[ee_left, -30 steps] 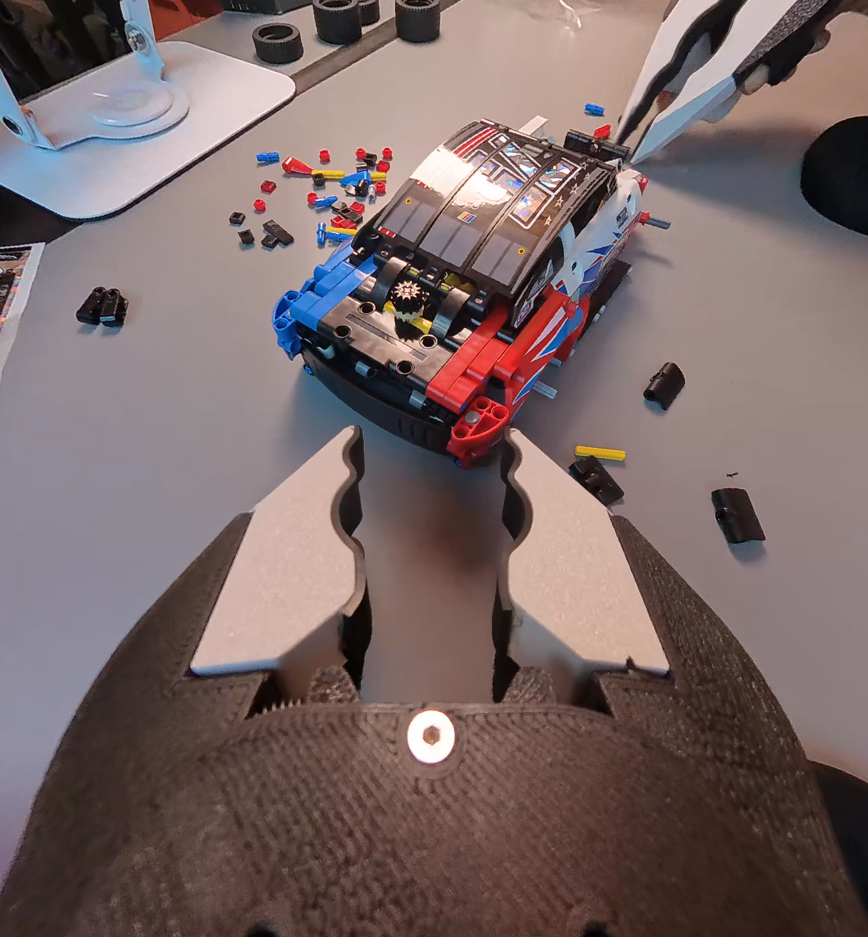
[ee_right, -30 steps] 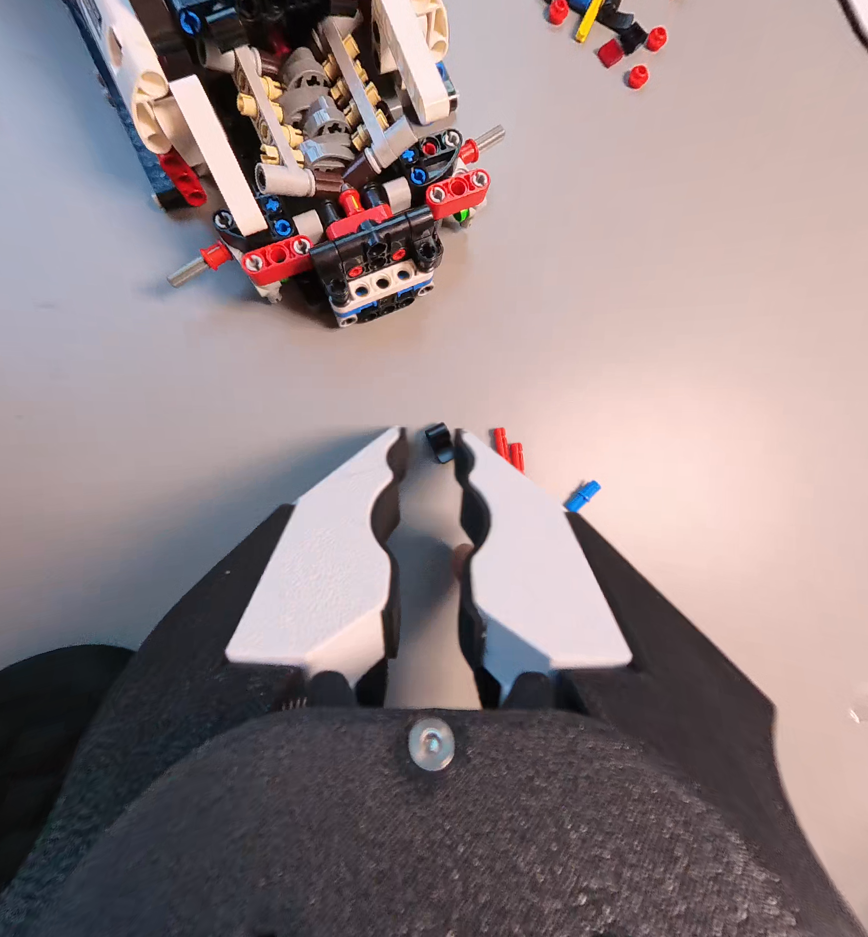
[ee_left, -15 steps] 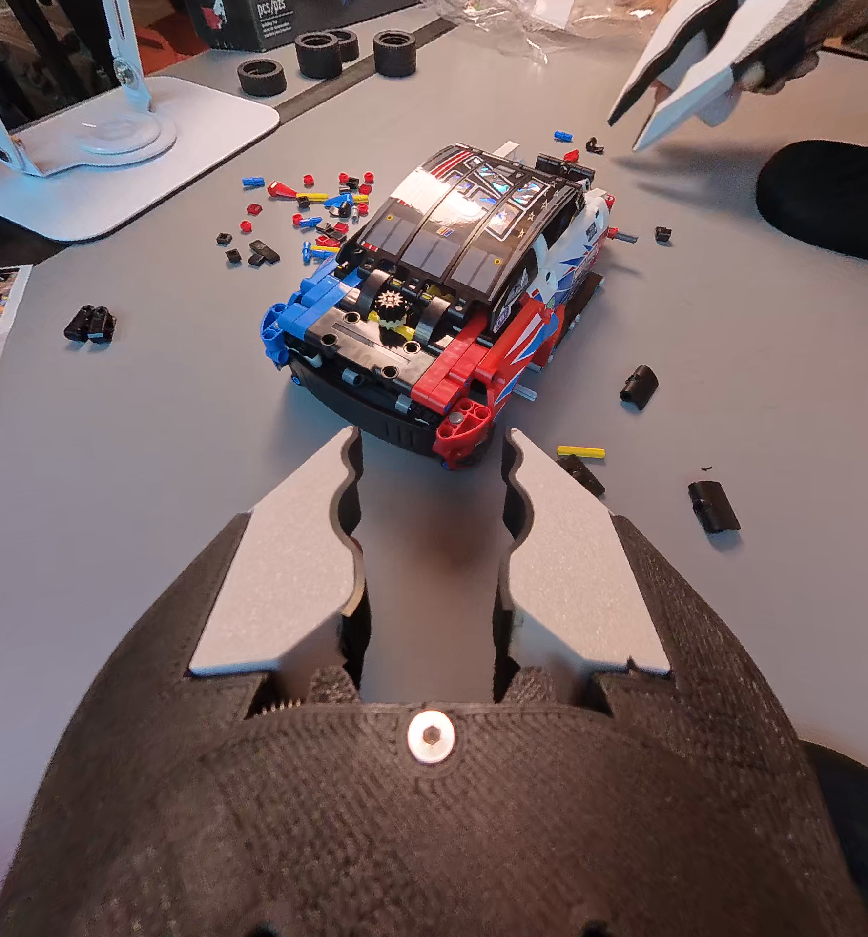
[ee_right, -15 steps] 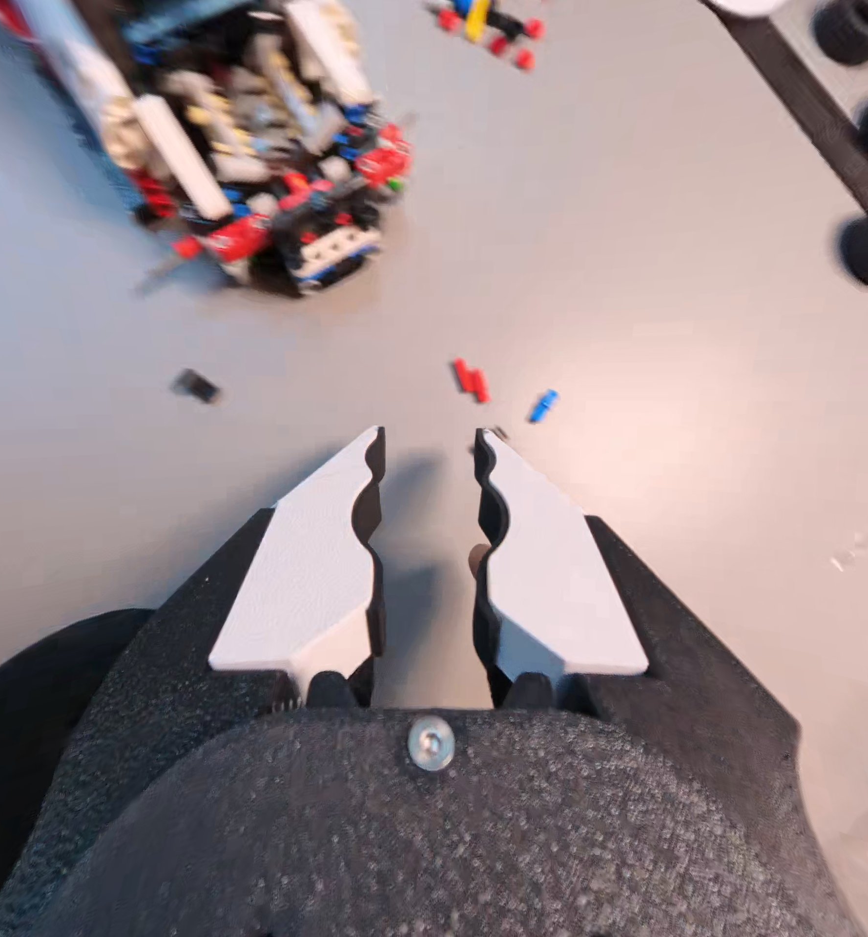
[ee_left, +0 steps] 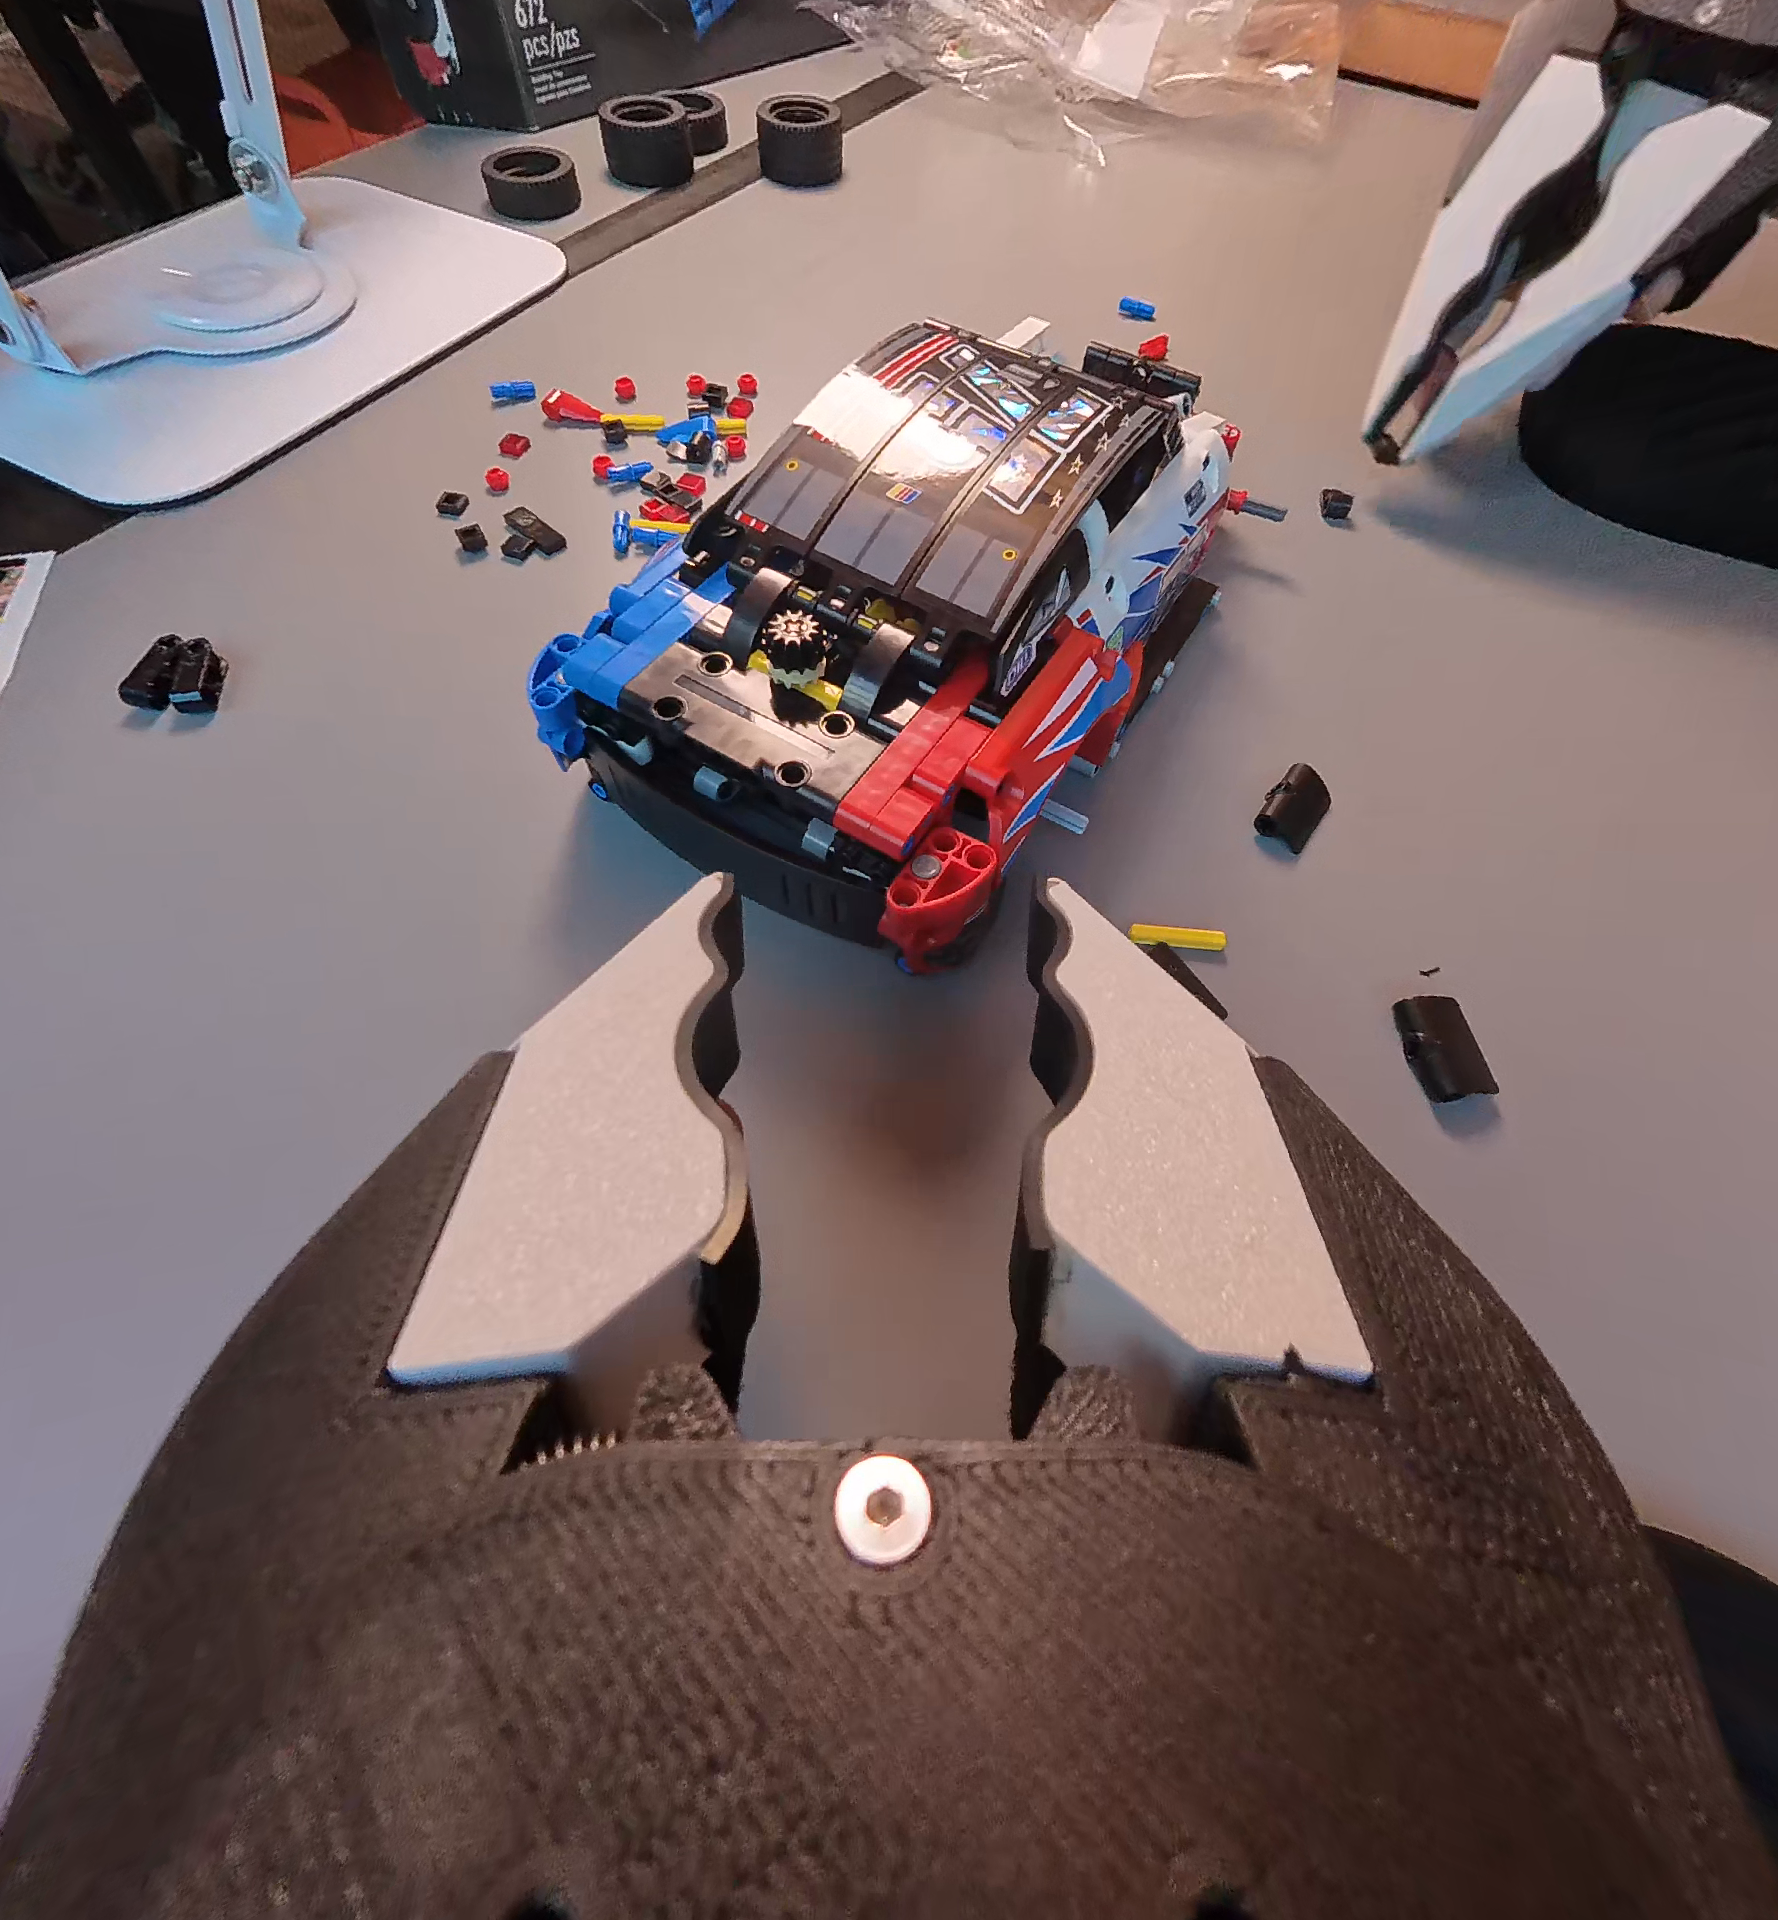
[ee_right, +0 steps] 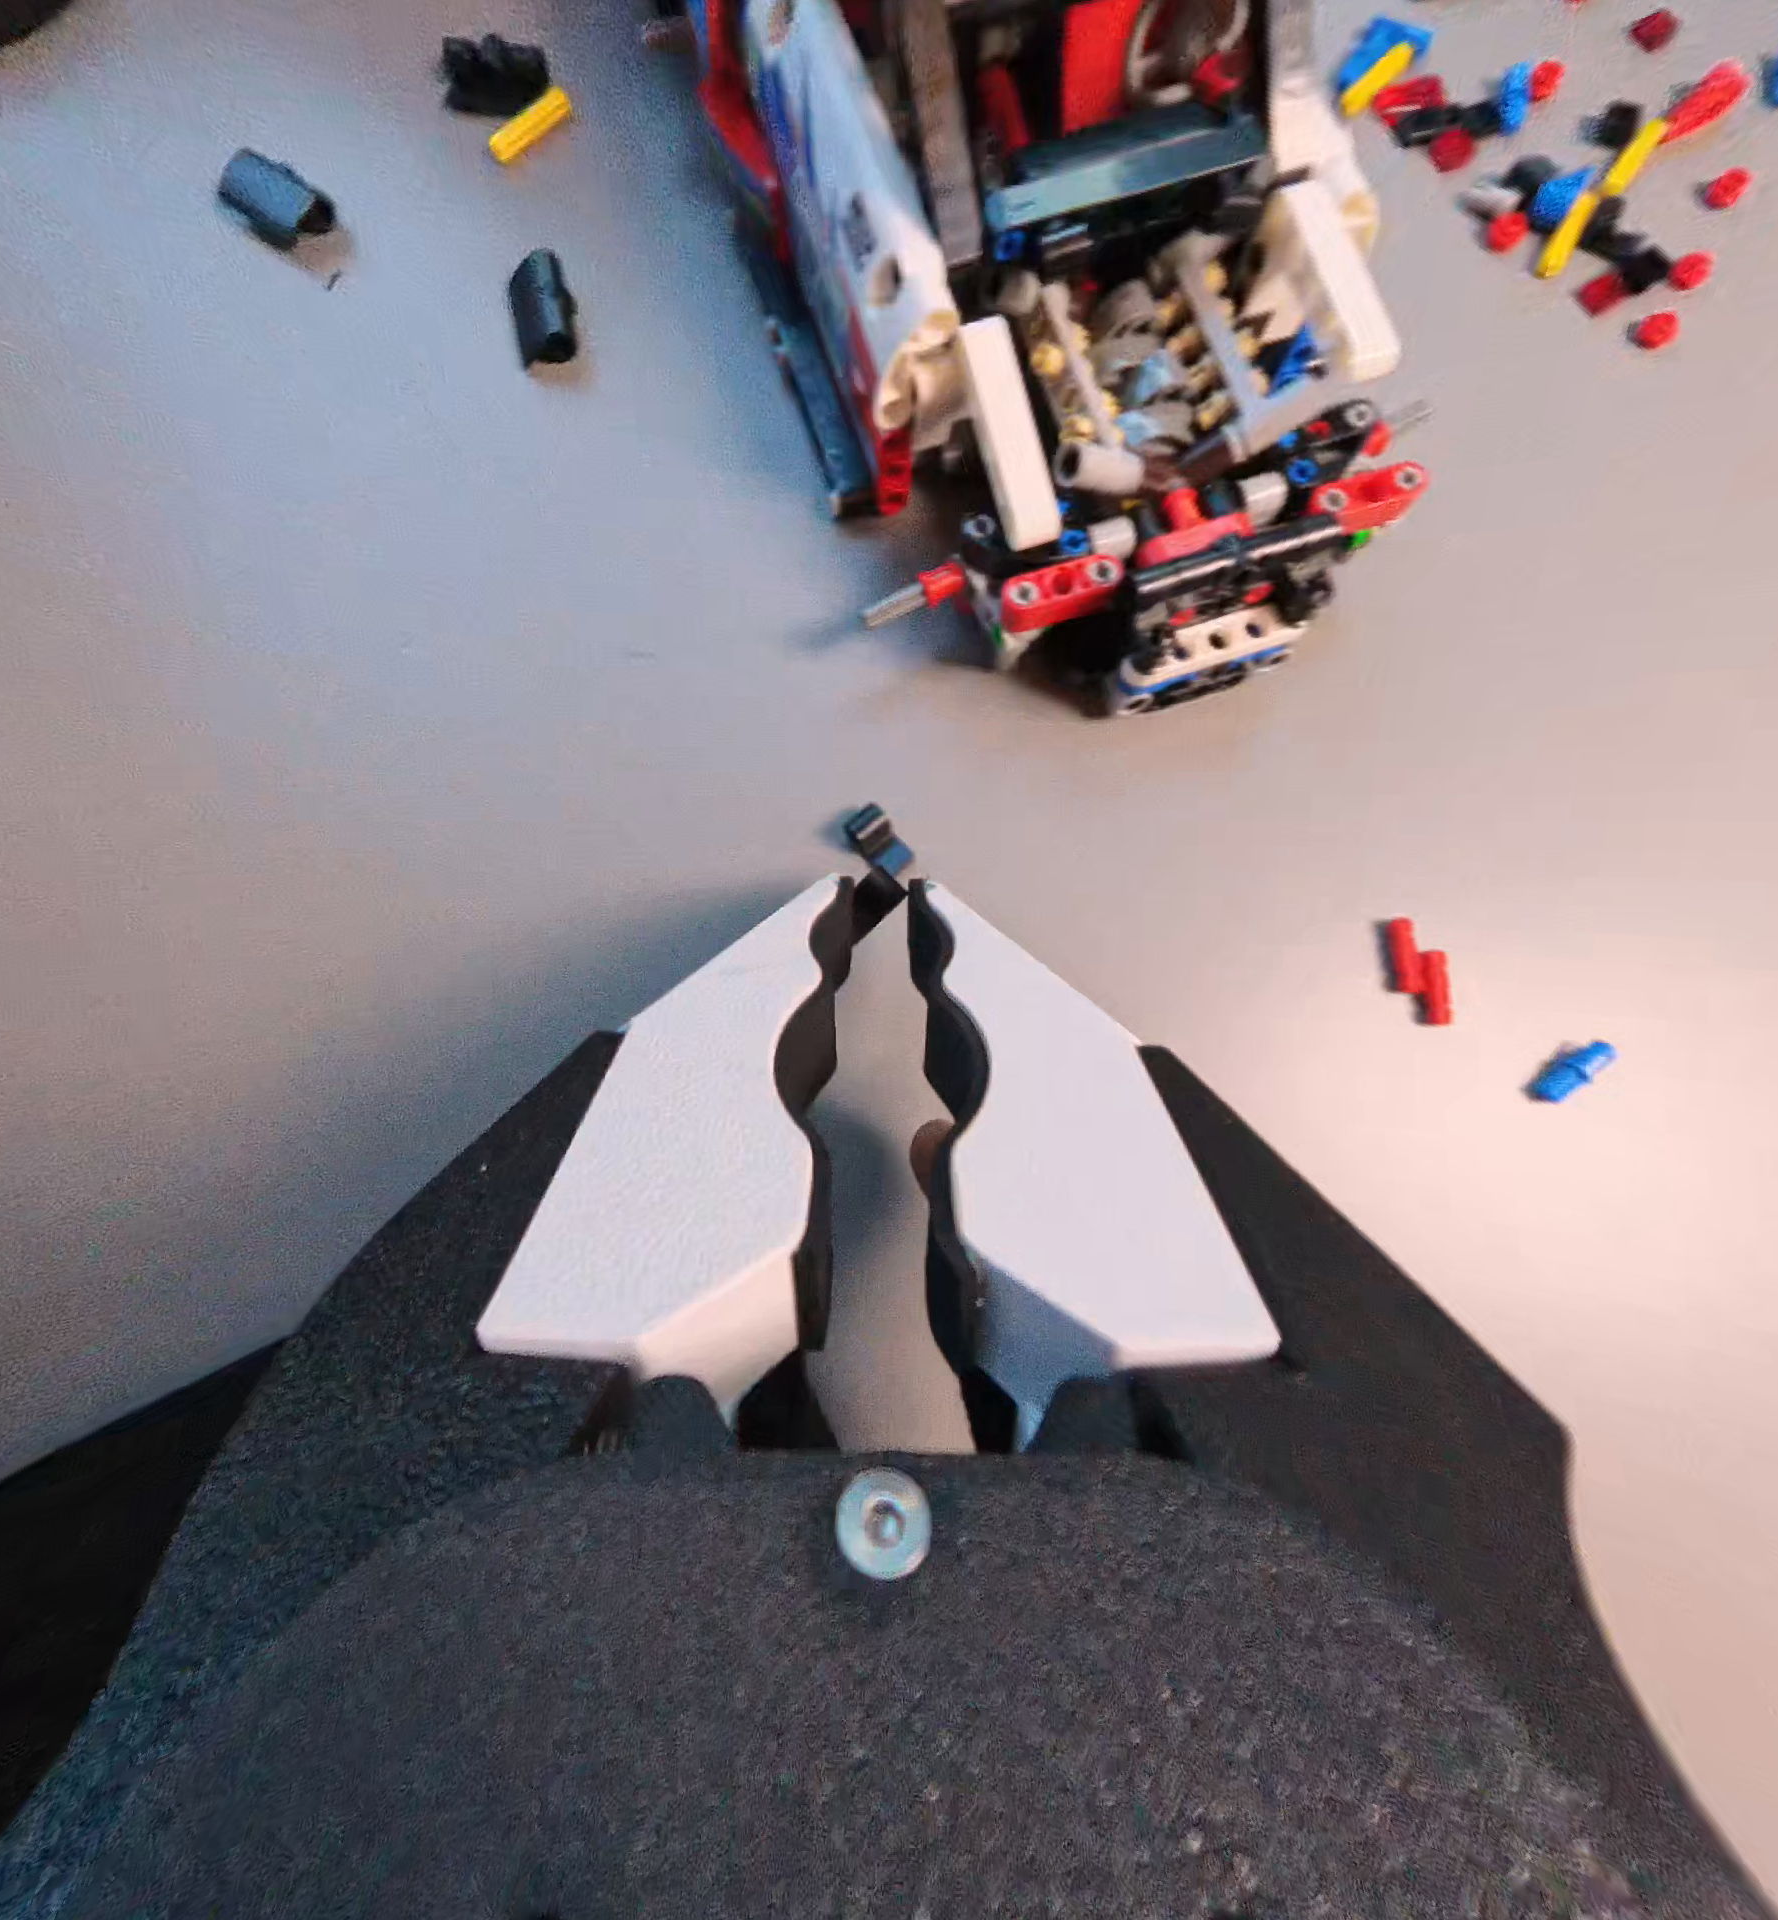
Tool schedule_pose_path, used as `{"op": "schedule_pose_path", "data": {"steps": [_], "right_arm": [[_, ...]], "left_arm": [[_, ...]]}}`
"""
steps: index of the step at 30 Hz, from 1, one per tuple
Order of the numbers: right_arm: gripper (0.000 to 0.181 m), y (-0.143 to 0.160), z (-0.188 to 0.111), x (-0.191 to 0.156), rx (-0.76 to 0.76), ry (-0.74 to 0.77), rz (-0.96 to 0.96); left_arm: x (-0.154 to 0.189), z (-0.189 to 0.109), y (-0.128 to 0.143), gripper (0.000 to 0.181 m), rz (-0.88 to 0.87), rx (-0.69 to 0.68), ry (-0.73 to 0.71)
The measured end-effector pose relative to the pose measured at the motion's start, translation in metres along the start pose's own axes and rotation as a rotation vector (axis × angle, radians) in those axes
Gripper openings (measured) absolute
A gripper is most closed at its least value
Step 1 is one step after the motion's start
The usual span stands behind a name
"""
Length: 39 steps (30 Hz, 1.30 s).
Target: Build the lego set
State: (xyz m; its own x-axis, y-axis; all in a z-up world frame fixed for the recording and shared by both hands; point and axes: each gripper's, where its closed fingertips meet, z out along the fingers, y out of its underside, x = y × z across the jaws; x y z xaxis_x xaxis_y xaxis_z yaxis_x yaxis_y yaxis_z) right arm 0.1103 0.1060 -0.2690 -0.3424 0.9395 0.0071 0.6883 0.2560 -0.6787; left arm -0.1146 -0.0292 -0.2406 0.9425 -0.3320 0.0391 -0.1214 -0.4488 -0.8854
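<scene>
The part-built lego car [ee_left: 895, 582] stands mid-table with a black roof, blue and red front corners and no wheels. Its open rear shows in the right wrist view [ee_right: 1124, 416]. My left gripper [ee_left: 885, 904] is open and empty, its tips just short of the car's front bumper. My right gripper [ee_right: 877, 885] has its jaws almost shut, with a narrow gap. A small black piece [ee_right: 869, 831] sits right at its tips. In the left wrist view that piece [ee_left: 1335, 504] lies on the table just below the right gripper [ee_left: 1384, 449]. I cannot tell whether the tips hold anything.
Loose small pieces [ee_left: 646, 457] lie left of the car. Black connectors [ee_left: 1292, 807] [ee_left: 1444, 1044] [ee_left: 173, 673] and a yellow axle [ee_left: 1176, 937] lie around it. Red pins [ee_right: 1420, 971] and a blue pin [ee_right: 1571, 1070] lie right of my right gripper. Tyres [ee_left: 646, 140], a white stand base [ee_left: 241, 312] and a plastic bag [ee_left: 1124, 62] are at the back.
My right gripper held the black piece, then opened and the piece lay on the table. It has now swung over to the piece and narrowed its jaws. My left gripper stays open.
</scene>
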Motion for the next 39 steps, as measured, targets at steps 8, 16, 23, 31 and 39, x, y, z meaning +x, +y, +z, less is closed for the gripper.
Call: {"op": "schedule_pose_path", "data": {"steps": [8, 16, 23, 31, 39], "right_arm": [[0.027, -0.011, -0.002, 0.011, -0.008, 0.053, -0.037], [0.024, 0.016, -0.003, 0.105, -0.112, 0.216, 0.068], [0.009, 0.023, 0.003, 0.109, -0.142, 0.17, 0.111], [0.005, 0.009, 0.003, 0.089, -0.083, 0.122, 0.06], [0.005, -0.035, 0.032, -0.048, -0.053, -0.074, -0.228]], "left_arm": [[-0.002, 0.0, 0.001, 0.055, 0.041, -0.007, -0.037], [-0.006, -0.006, 0.0, 0.055, 0.025, 0.01, -0.054], [-0.01, -0.006, 0.004, 0.054, 0.006, 0.006, -0.051], [-0.009, -0.006, 0.005, 0.054, 0.012, 0.003, -0.049], [-0.008, -0.002, 0.008, 0.054, 0.013, -0.008, -0.037]]}}
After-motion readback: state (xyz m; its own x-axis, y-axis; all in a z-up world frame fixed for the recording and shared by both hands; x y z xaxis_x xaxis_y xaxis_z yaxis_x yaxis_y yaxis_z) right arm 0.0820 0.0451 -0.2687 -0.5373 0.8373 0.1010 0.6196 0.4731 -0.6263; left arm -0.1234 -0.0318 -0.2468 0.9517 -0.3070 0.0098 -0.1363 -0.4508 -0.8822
